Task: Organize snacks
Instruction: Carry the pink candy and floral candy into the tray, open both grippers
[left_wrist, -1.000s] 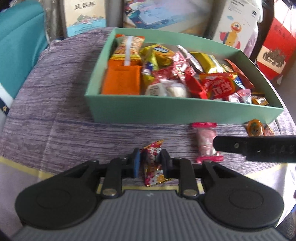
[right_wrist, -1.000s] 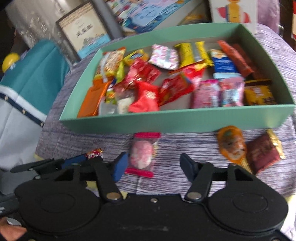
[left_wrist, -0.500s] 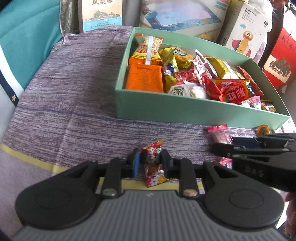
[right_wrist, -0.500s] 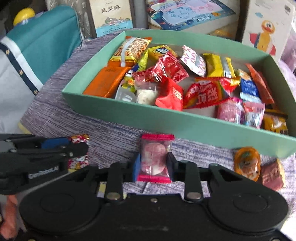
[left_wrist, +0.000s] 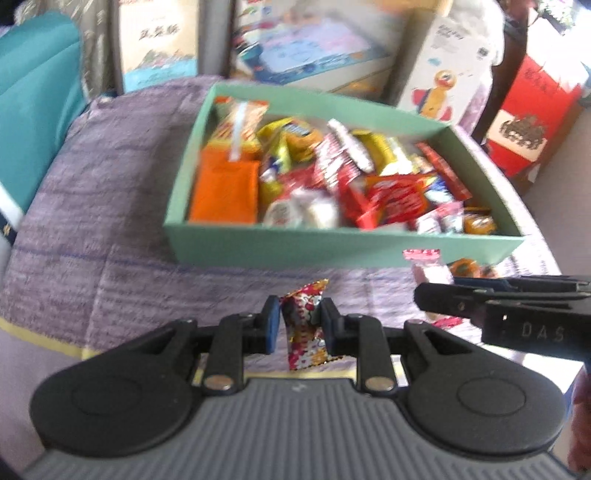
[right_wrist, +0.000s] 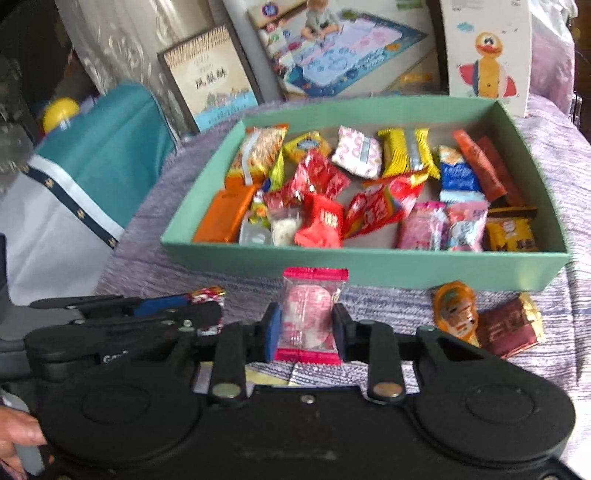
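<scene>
Snacks fill the shallow mint-green cardboard box (left_wrist: 343, 245) that we see from the left wrist view, resting on a bench covered in purple woven cloth (left_wrist: 110, 221). Our left claw (left_wrist: 298, 325) is pinching a small red-and-white patterned foil candy wrapper (left_wrist: 304, 325), its blue-faced pads pressed against both sides of it, in front of the box's near wall. At the right edge our right claw (left_wrist: 436, 291) reaches in sideways, with a pink-edged clear packet (left_wrist: 424, 264) showing just beyond its tip.

From the right wrist view, our right claw (right_wrist: 308, 328) is pinching that clear plastic packet with pink sealed ends and a round pink sweet inside (right_wrist: 310, 314), held upright just before the box's (right_wrist: 369, 266) near wall. On the cloth to the right lie an orange oval-wrapped sweet (right_wrist: 454, 312) and a dark red foil packet (right_wrist: 509, 328), touching each other, outside the box. Our left claw (right_wrist: 207, 310) shows at the left, with the patterned wrapper (right_wrist: 207, 293) in its tips.
</scene>
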